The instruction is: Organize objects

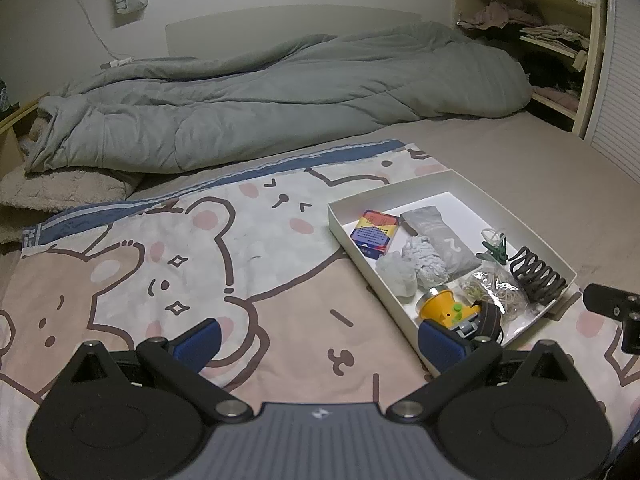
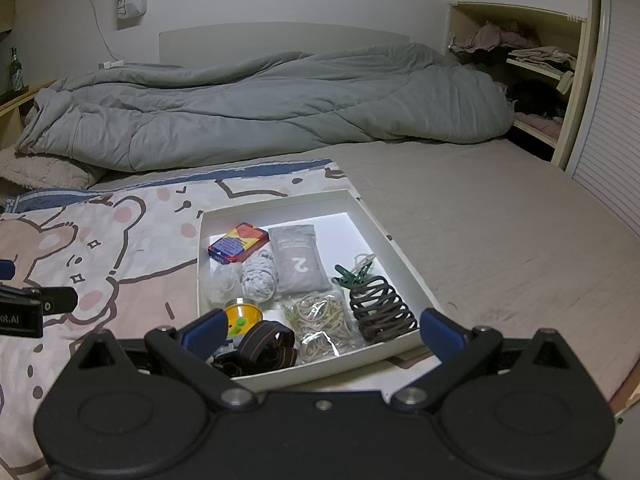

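A: Right claw (image 2: 320,330) released, empty, above near edge of white tray (image 2: 276,208). Left claw (image 1: 318,346) likewise released.

B: Tray on bed, items inside, 12 o'clock. Risk: snagging headlamp strap (image 2: 264,346), dragging rubber-band bag (image 2: 320,320).

Bed (image 2: 480,216): duvet (image 2: 260,112), cartoon cloth (image 1: 160,264), box (image 2: 360,212).

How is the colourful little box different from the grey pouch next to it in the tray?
The little box is bright blue, red and yellow, while the grey pouch is plain grey with a white "2" on it. The box is stiff with sharp corners; the pouch looks soft and puffy. The pouch is also longer than the box. Both lie flat, side by side, at the far end of the white tray.
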`<state>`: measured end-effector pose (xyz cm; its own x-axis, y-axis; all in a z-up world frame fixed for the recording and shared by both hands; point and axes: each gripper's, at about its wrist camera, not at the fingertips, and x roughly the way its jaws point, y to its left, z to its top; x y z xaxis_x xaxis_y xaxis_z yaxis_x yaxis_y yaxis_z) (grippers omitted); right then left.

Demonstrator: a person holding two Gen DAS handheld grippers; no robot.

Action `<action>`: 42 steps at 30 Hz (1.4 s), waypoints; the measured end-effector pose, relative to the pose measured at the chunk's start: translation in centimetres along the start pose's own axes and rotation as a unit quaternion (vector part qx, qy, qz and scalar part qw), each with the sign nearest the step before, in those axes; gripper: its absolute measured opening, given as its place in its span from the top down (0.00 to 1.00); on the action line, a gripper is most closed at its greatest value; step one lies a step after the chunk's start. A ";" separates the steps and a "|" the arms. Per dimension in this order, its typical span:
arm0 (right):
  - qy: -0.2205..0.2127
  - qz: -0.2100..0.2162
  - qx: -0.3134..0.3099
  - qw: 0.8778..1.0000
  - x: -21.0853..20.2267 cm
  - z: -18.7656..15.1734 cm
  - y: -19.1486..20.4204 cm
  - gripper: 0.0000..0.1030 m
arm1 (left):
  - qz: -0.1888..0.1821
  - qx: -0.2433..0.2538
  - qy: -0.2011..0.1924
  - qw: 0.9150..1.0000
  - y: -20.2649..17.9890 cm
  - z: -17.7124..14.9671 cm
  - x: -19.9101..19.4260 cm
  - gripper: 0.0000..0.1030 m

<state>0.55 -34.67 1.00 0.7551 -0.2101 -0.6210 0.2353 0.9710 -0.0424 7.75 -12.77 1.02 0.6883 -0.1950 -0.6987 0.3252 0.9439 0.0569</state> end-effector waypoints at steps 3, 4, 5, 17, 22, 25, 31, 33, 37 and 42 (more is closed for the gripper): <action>0.000 0.001 -0.001 1.000 0.0 -0.1 0.0 0.00 | 0.000 -0.001 0.000 1.000 0.0 0.0 0.0 0.00; 0.000 0.002 -0.001 1.000 0.0 -0.1 0.1 0.00 | 0.000 -0.001 0.000 1.000 0.1 0.0 0.0 0.00; 0.001 0.001 -0.001 1.000 0.0 -0.1 0.1 0.00 | 0.000 -0.001 0.000 1.000 0.1 0.0 0.0 0.00; 0.001 0.001 -0.001 1.000 -0.1 -0.1 0.2 0.00 | 0.000 -0.002 0.000 1.000 0.1 0.0 0.0 0.00; 0.002 0.001 0.000 1.000 -0.1 -0.2 0.3 0.00 | 0.001 -0.003 0.000 1.000 0.1 0.1 -0.1 0.00; 0.003 0.001 -0.001 1.000 0.0 -0.3 0.4 0.00 | 0.001 -0.003 0.000 1.000 0.1 0.1 -0.1 0.00; 0.003 0.000 0.000 1.000 0.0 -0.3 0.4 0.00 | 0.001 -0.002 0.000 1.000 0.1 0.1 -0.1 0.00; 0.004 0.001 -0.001 1.000 0.0 -0.3 0.4 0.00 | 0.001 -0.003 0.000 1.000 0.1 0.1 -0.1 0.00; 0.004 0.001 -0.001 1.000 0.0 -0.3 0.4 0.00 | 0.001 -0.003 0.000 1.000 0.1 0.1 -0.1 0.00; 0.004 0.001 0.000 1.000 0.0 -0.3 0.4 0.00 | 0.001 -0.002 0.000 1.000 0.1 0.1 -0.1 0.00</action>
<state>0.46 -34.24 0.77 0.7503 -0.2081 -0.6274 0.2342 0.9713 -0.0421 7.78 -12.65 1.13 0.6890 -0.1936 -0.6984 0.3209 0.9456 0.0545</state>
